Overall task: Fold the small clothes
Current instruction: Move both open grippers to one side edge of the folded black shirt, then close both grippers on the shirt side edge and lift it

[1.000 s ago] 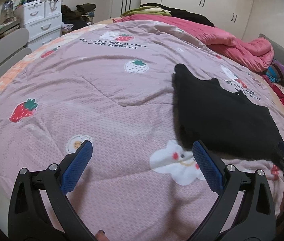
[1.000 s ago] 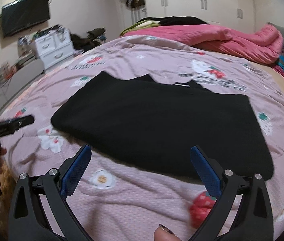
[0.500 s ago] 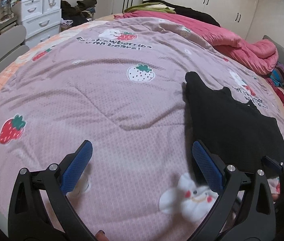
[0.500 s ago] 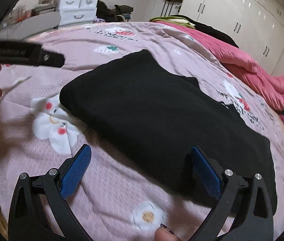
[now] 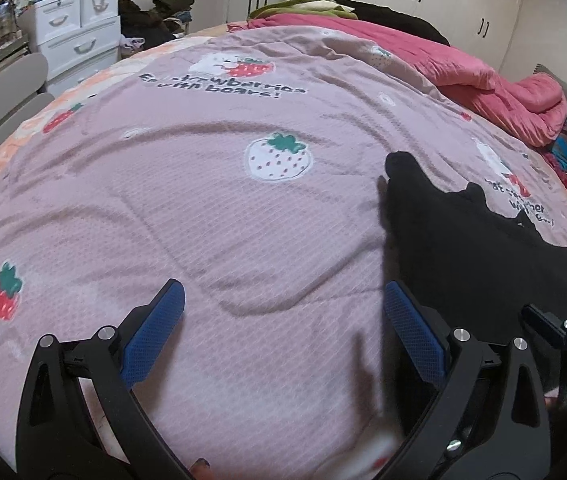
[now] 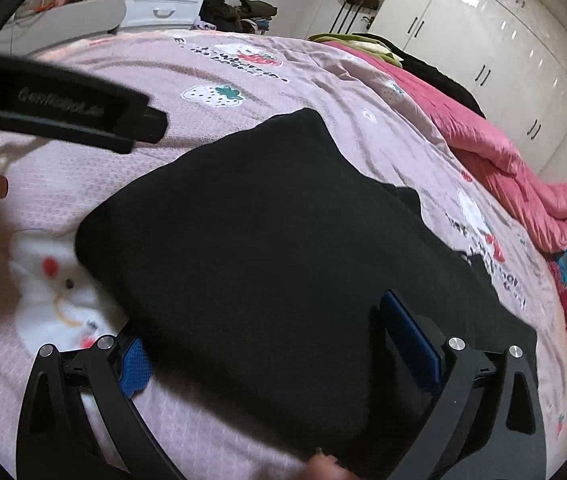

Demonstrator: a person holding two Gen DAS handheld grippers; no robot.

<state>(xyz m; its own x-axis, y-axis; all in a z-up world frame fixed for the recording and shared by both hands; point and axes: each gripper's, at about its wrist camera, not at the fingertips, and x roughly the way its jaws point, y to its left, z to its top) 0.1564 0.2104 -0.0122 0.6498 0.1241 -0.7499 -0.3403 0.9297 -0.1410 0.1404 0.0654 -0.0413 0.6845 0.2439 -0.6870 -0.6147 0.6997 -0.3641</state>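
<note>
Over the bed's pink quilt, the left tool hovers low, its 2 ribbed blue pads wide apart and holding nothing. Right tool also gapes, straddling the near edge of the black folded garment, a soft matte slab lying flat on the quilt.

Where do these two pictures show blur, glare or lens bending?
Left wrist view: fisheye curves the bedspread into a dome; near edge smeared. Right wrist view: glare spots on the wardrobe doors; black garment shows little detail; left gripper soft.
</note>
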